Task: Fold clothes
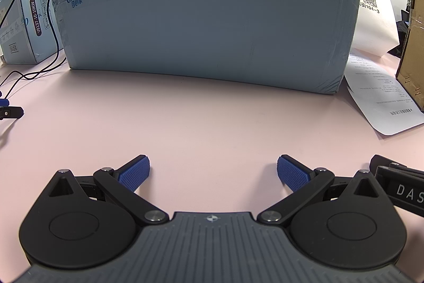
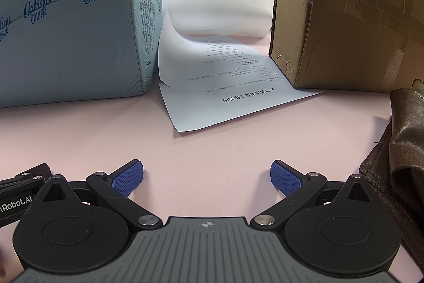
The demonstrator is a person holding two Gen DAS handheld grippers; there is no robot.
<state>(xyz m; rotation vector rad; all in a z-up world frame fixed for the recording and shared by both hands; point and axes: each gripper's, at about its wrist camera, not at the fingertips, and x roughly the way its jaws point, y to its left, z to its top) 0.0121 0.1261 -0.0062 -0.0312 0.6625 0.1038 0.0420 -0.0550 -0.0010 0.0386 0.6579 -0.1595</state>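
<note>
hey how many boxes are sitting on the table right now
3. A big light blue box straight ahead, a smaller white box to its left, and a brown cardboard box on the right. Others may sit hidden behind them.

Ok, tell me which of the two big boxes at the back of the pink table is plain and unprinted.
The brown cardboard box on the right: bare, taped cardboard. The pale blue box left of it carries repeated blue logos.

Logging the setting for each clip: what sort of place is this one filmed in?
Probably an office or stockroom worktable, not a home. A large pale-blue printed shipping carton and a taped brown cardboard box stand on the pink tabletop, with a printed white instruction sheet between them.
</note>
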